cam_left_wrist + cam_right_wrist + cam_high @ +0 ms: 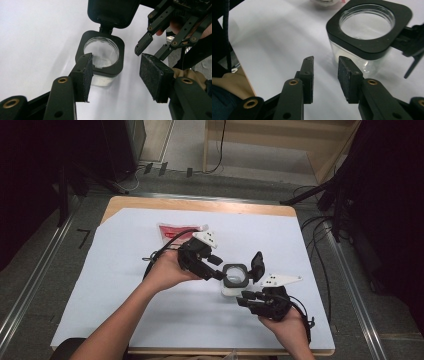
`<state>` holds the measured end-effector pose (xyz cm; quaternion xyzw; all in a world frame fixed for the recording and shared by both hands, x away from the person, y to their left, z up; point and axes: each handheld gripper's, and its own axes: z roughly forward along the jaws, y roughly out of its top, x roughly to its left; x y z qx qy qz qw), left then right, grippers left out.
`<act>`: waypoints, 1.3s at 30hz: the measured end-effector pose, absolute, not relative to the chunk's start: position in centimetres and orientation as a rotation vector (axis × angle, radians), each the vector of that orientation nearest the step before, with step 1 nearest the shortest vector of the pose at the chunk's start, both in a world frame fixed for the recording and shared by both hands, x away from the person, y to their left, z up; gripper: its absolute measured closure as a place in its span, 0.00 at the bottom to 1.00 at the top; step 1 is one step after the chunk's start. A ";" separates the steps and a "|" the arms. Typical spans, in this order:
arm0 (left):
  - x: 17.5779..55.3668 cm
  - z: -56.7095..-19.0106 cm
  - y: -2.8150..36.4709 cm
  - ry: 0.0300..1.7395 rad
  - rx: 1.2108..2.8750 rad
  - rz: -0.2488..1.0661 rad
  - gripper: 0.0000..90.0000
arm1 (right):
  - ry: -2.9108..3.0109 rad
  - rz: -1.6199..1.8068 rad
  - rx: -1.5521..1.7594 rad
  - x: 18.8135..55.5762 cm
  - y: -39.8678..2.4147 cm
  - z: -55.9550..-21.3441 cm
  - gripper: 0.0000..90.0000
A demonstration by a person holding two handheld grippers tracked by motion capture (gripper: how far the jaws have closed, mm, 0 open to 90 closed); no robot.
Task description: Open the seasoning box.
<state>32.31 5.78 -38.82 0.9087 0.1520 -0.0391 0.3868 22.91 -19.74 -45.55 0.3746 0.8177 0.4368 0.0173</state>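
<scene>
Near the middle of the white sheet [150, 315], slightly toward the right and near side, stands one clear jar [234, 279] with a squared black collar around its round mouth. Its black flip lid [257, 265] stands open, tilted up from a hinge on the jar's right far corner. Some white material lies in the bottom of the jar; what it is cannot be told.

Two grippers are at work, one in each hand. The left gripper [218, 273] comes in from the left, its jaws parted. In the left gripper view one pad [86, 75] sits right against the near edge of the collar [120, 53], while the other pad [153, 75] hangs off to the side, well clear of the jar, so nothing is clamped. The right gripper [246, 298] lies just near and right of the jar, its tips pointing toward it. In the right gripper view its jaws stand a little apart with only the sheet between them, the jar [367, 37] just beyond the tips; it holds nothing.

One red-and-white packet [176, 232] lies flat on the sheet on the far left side, behind the left hand [167, 270]. The sheet covers most of a wooden table [200, 204].
</scene>
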 end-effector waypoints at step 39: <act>32.4 -37.9 17.0 0.665 2.229 -0.042 0.51 | 2.707 1.405 0.975 24.6 -11.8 -47.5 0.54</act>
